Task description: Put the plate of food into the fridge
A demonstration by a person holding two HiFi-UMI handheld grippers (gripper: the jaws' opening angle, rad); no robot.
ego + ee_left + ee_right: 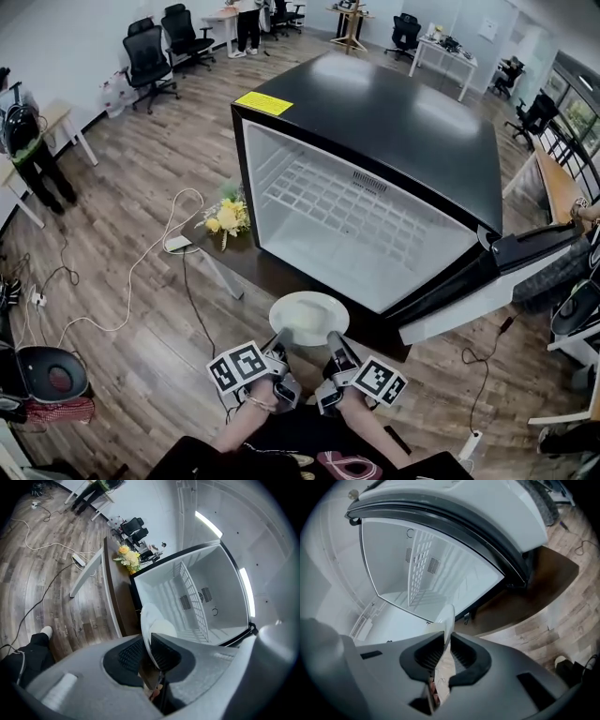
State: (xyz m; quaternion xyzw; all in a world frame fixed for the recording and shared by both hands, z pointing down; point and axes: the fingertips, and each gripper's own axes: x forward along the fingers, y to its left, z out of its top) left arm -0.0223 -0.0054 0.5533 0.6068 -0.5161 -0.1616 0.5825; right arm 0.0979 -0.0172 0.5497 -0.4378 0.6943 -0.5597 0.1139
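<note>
A white plate (pixel 307 317) with pale food on it hangs in front of the open fridge (pixel 366 211), carried between both grippers. My left gripper (pixel 279 343) is shut on the plate's near left rim (pixel 149 634). My right gripper (pixel 334 343) is shut on its near right rim (pixel 447 618). The fridge is black outside and white inside, with a wire shelf (pixel 337 202) across its upper part and a bare white floor below. Its door (pixel 487 281) stands swung out to the right. In both gripper views the plate shows edge-on between the pads, with the fridge cavity (pixel 197 597) (pixel 417 569) right beyond.
A low dark wooden platform (pixel 246 264) holds the fridge, with a bunch of yellow flowers (pixel 225 217) at its left end. A white cable (pixel 141 262) and power strip (pixel 178 244) lie on the wood floor to the left. Office chairs (pixel 150 61) and desks stand further back.
</note>
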